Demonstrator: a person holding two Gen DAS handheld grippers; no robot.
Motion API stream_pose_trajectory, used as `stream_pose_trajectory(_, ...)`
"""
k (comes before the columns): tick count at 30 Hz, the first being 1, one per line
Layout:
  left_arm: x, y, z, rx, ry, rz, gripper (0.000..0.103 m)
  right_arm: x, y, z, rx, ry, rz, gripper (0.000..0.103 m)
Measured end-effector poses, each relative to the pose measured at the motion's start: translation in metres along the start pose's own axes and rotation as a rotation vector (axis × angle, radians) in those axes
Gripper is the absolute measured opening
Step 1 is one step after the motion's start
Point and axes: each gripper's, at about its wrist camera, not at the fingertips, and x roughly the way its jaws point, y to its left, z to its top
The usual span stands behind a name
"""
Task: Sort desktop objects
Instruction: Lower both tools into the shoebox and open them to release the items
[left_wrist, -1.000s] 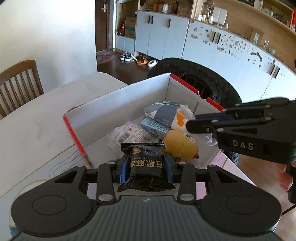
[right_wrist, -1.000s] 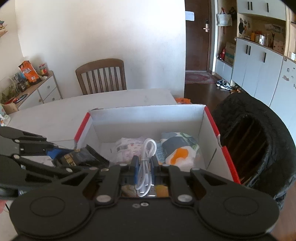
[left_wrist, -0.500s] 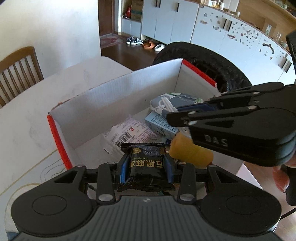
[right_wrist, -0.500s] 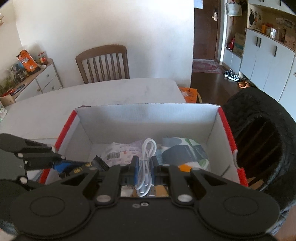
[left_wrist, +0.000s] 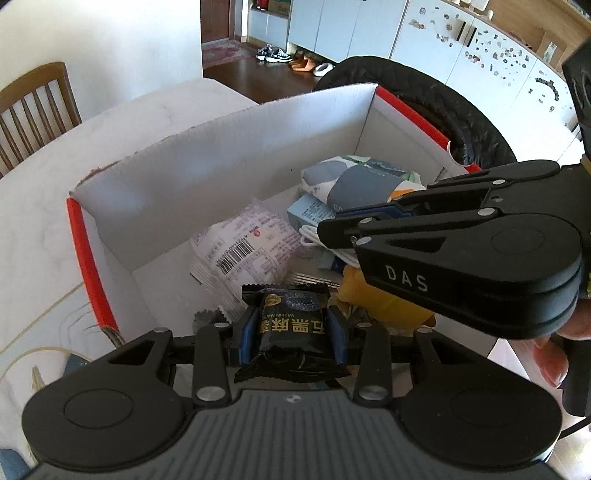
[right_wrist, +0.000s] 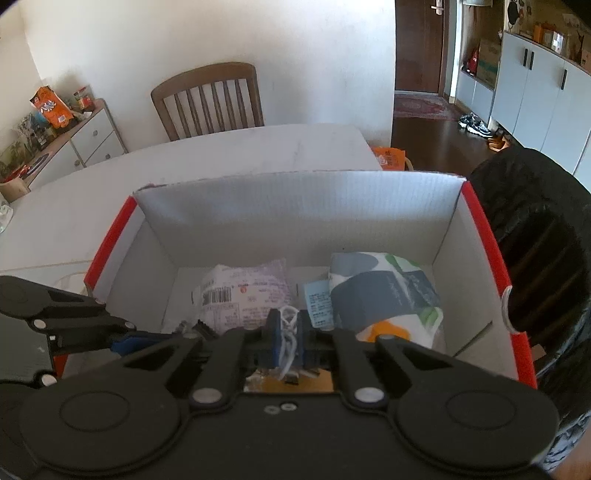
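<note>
My left gripper (left_wrist: 292, 334) is shut on a black snack packet (left_wrist: 291, 332) and hangs over the near edge of a white cardboard box with red rims (left_wrist: 236, 147). My right gripper (right_wrist: 283, 341) is shut on a coiled white cable (right_wrist: 288, 332) and reaches into the same box (right_wrist: 295, 218); in the left wrist view it (left_wrist: 325, 230) crosses from the right. Inside the box lie a white barcoded packet (left_wrist: 243, 251), a grey-patterned pouch (left_wrist: 358, 181), a light blue carton (left_wrist: 314, 214) and a yellow toy (left_wrist: 373, 299), partly hidden.
The box stands on a white table (right_wrist: 221, 158) with a wooden chair (right_wrist: 210, 99) behind it. A black round seat (right_wrist: 543, 240) sits right of the box. A person's fingers (left_wrist: 554, 354) hold the right gripper's handle.
Both grippers moved forward and down toward the box, so its inside looks larger. The right gripper now reaches further across the left wrist view. Both grips are unchanged.
</note>
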Motion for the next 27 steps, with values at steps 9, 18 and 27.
stream_pose_trajectory(9, 0.001, 0.005, 0.002, -0.032, 0.005, -0.015, 0.039, -0.003, -0.007, -0.001, 0.027, 0.002, 0.001, 0.023)
stream_pose_trajectory(18, -0.008, -0.003, -0.002, -0.009, -0.041, -0.008, 0.068, -0.012, -0.012, -0.004, 0.041, 0.002, 0.005, 0.035)
stream_pose_trajectory(27, -0.029, 0.005, -0.009, -0.027, -0.091, -0.023, 0.072, -0.034, -0.016, -0.003, 0.057, -0.038, 0.016, 0.048)
